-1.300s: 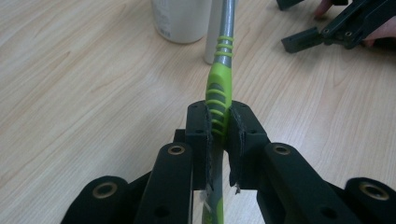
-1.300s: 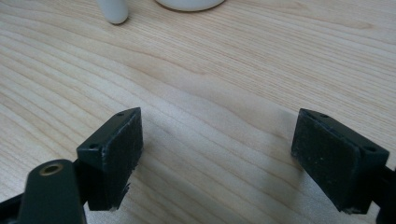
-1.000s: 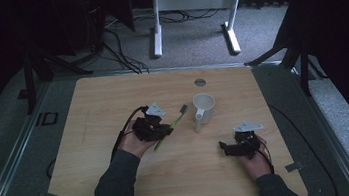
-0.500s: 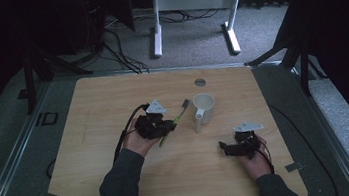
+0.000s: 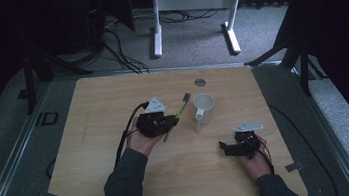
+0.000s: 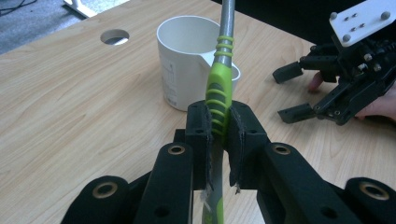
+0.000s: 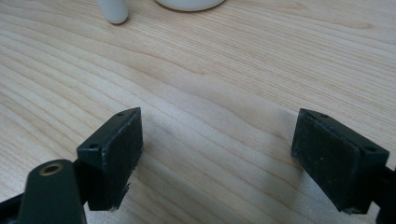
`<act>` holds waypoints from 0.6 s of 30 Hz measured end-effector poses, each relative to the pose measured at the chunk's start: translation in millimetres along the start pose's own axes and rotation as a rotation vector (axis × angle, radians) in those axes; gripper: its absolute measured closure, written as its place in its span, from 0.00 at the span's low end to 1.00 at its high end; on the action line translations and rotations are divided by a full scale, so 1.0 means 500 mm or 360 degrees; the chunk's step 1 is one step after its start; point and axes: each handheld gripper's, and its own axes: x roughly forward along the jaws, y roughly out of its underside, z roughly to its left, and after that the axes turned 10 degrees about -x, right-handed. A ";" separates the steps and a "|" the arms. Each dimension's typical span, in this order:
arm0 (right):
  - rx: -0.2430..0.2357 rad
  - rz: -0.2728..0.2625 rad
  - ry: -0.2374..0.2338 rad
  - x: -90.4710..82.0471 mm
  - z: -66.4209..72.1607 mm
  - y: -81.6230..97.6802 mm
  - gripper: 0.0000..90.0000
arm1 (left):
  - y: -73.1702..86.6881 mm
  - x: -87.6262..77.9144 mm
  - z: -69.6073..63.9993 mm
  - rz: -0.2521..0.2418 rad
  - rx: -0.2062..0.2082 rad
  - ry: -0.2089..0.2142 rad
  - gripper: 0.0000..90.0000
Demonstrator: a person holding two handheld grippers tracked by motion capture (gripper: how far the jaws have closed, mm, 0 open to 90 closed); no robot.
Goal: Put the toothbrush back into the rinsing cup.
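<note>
Left gripper view: toothbrush pinched mid-handle between left gripper jaws, head end raised beyond jaws toward mug, likely for dropping in. Right gripper jaws spread wide, nothing held.

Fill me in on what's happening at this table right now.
A person sits at a light wooden table with a two-jaw gripper in each hand. The left gripper is clamped on the green ribbed handle of a green and grey toothbrush, holding it beside a white plastic mug; the bristle end points toward the table's far edge. The right gripper rests open over bare wood nearer the person, holding nothing.
</note>
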 end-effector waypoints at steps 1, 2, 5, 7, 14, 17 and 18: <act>0.0000 0.0000 0.0000 0.000 0.000 0.000 0.18 | 0.000 0.001 0.000 -0.0004 0.0000 -0.0003 0.89; 0.0000 0.0000 0.0000 0.000 0.000 0.000 0.18 | -0.001 0.002 -0.001 -0.0010 -0.0005 -0.0001 0.89; 0.0000 0.0000 0.0000 0.000 0.000 0.000 0.18 | -0.003 0.005 -0.002 -0.0017 -0.0008 -0.0002 0.89; 0.0000 0.0001 0.0000 0.000 0.000 0.000 0.18 | -0.004 0.007 -0.003 -0.0028 -0.0015 0.0003 0.89; 0.0000 0.0000 0.0001 0.000 0.000 0.000 0.18 | -0.005 0.012 -0.010 -0.0088 -0.0032 0.0001 0.89; 0.0000 0.0000 0.0001 0.000 0.000 0.000 0.18 | -0.007 0.014 -0.012 -0.0113 -0.0042 -0.0003 0.89; 0.0000 0.0000 0.0001 0.000 0.000 0.000 0.18 | -0.007 0.014 -0.013 -0.0112 -0.0039 -0.0004 0.89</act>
